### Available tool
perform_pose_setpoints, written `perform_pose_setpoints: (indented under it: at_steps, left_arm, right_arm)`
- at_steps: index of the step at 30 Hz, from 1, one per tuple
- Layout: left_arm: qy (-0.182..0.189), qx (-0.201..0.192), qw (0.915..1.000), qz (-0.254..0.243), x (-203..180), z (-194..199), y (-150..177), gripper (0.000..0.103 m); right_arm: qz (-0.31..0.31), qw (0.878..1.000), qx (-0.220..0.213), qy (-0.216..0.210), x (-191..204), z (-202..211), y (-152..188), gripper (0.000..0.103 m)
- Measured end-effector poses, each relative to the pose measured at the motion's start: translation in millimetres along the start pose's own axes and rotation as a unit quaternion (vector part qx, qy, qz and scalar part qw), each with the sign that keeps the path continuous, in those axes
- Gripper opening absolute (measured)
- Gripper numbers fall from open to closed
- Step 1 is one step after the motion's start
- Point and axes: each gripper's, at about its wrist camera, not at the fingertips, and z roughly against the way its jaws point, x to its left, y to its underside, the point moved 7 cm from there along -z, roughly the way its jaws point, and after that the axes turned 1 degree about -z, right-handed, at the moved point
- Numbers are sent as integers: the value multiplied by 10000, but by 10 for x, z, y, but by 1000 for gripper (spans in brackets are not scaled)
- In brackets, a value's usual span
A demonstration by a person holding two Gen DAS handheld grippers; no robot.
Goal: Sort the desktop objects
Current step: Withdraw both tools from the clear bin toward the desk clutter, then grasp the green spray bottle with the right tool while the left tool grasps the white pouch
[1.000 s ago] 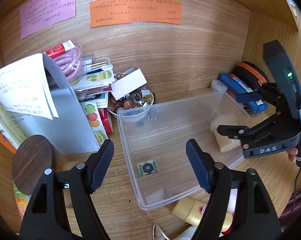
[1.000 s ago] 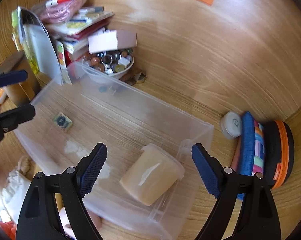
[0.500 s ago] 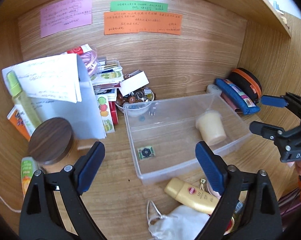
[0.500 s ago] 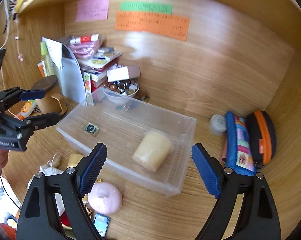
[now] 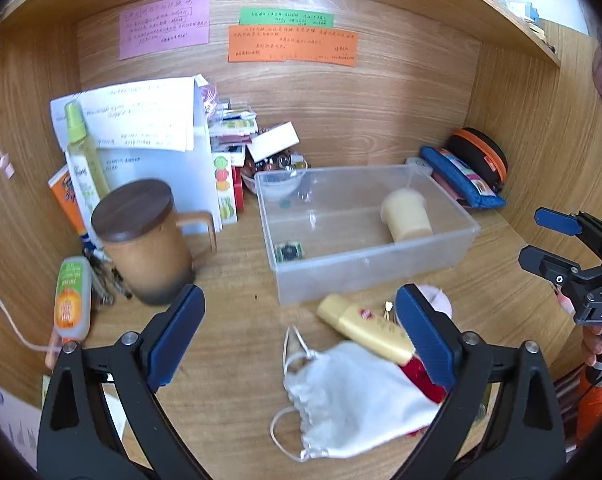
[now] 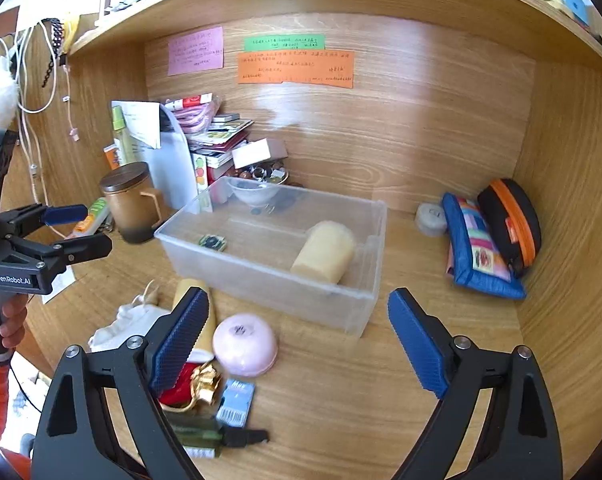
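A clear plastic bin (image 5: 453, 250) (image 6: 353, 312) sits mid-desk. In it lie a cream cup (image 5: 407, 216) (image 6: 325, 252) on its side and a small green tile (image 5: 289, 251) (image 6: 213, 242). In front of the bin lie a yellow tube (image 5: 365, 326) (image 6: 205, 320), a white drawstring pouch (image 5: 353, 400) (image 6: 121, 324), a pink round case (image 6: 245, 344), a red and gold trinket (image 6: 193, 388) and a small blue packet (image 6: 237, 400). My left gripper (image 5: 301, 336) is open and empty above the pouch. My right gripper (image 6: 297, 340) is open and empty, in front of the bin.
A brown lidded mug (image 5: 145, 240) (image 6: 133, 204) stands left of the bin, with a tube (image 5: 71, 300), bottle and papers (image 5: 141, 120) behind. A bowl of beads (image 6: 261, 176) and stacked boxes sit at the back. A blue pouch (image 6: 477, 248) and orange-trimmed case (image 6: 509, 220) lie right.
Both grippers have pulled back from the bin toward the desk's front. The cream cup, seen under the open right gripper, now lies in the bin with both grippers well away.
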Motion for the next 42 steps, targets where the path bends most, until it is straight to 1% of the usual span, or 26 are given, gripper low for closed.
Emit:
perform_pose_setpoints:
  at_steps: [4,7,12,16,20,24,27,30,34,37,38,41,42]
  left_arm:
    - [-12,43,10000,72,-24,51,153,98]
    - [21,123,9998,163,-38,57,283,98]
    - [131,354,9987,329,-72,11,550,98]
    - [229,538,9972,458,-120,-44,742,98]
    - [368,706,9952,575,-188,-112,909,98]
    - [527,960,9915,704,-250,-226,1045,98]
    - [603,1089,9886,841,-259,-304,1110,98]
    - [676,1163,9860,987,-259,-365,1145,98]
    - [601,1169,9865,975,-293,-418,1121,101]
    - [465,1139,9889,833,-345,-461,1105,101]
    - [431,1124,9897,777,-360,-475,1102,101]
    - [306,1049,9921,620,-387,-510,1107,101]
    - [281,1015,9927,589,-398,-516,1108,101]
  right_arm:
    - [-102,9999,0,-112,57,62,134,90]
    - [-133,9999,-1,-101,99,93,245,91]
    - [-147,9998,73,-98,186,104,496,91]
    - [-204,9993,215,-244,306,74,740,91]
    - [-259,9975,438,-492,459,-7,978,91]
    - [-228,9964,600,-559,571,-94,1120,91]
    - [-269,9955,709,-567,582,-173,1197,91]
    - [-484,9937,767,-657,542,-244,1258,91]
    - [-733,9900,857,-850,501,-326,1315,90]
    - [-716,9907,802,-836,489,-336,1307,90]
    - [-722,9907,787,-846,487,-342,1301,88]
    - [-618,9917,762,-830,498,-355,1294,80]
    - [-604,9918,755,-838,497,-355,1293,79]
